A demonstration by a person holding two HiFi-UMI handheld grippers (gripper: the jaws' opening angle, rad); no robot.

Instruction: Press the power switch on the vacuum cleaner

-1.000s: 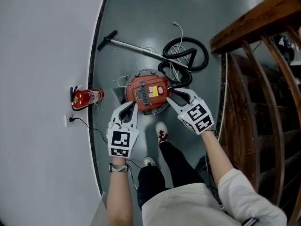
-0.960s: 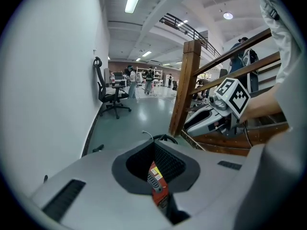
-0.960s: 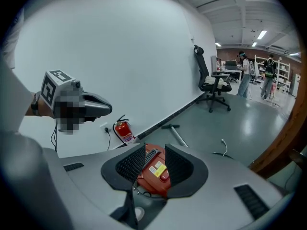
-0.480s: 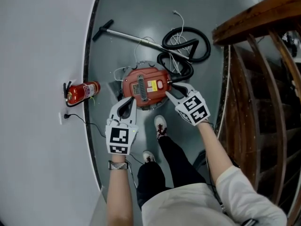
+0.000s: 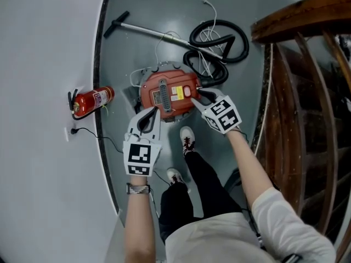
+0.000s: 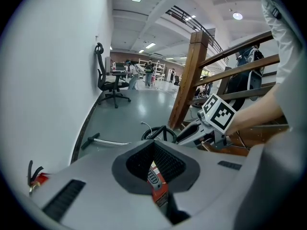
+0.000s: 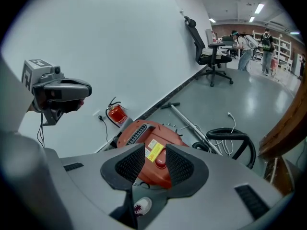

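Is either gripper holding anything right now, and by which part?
Nothing is held. The left gripper is shut and empty. The right gripper has its jaws opening with nothing between them, above the vacuum cleaner.

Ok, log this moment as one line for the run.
left gripper: shut, empty, over vacuum cleaner near edge | right gripper: jaws opening, nothing between them, above vacuum cleaner | contact: none seen | press: not yet done
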